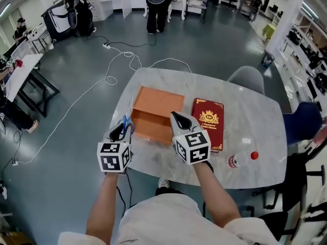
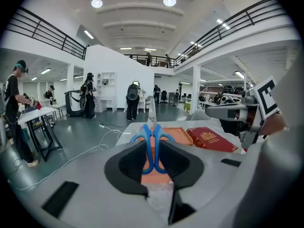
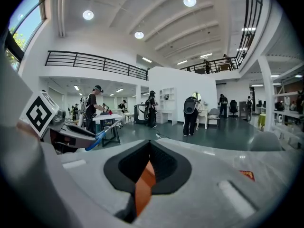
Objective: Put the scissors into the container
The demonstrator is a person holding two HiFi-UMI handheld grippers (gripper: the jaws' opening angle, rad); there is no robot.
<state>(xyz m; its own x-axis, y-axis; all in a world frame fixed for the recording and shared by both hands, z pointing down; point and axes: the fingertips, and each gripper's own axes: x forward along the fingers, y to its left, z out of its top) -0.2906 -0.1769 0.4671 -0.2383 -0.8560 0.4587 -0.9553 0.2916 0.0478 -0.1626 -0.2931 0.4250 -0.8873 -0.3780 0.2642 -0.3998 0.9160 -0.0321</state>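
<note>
**Scissors Held at the Container's Left Front Corner**

The left forearm reached forward, and the left gripper (image 2: 153,152) was clamped tight on the blue-handled scissors (image 2: 148,144). The blades pointed up and away, just off the left front corner of the orange container (image 1: 153,114). The right arm came in beside it. The right gripper (image 1: 180,119) sat at the container's right front, its jaws pinched on a strip of the orange wall. A red book (image 1: 208,124) lay just right of the container. Farther right, a red-capped bottle (image 1: 242,160) lay on its side on the marble table (image 1: 255,111).
</note>
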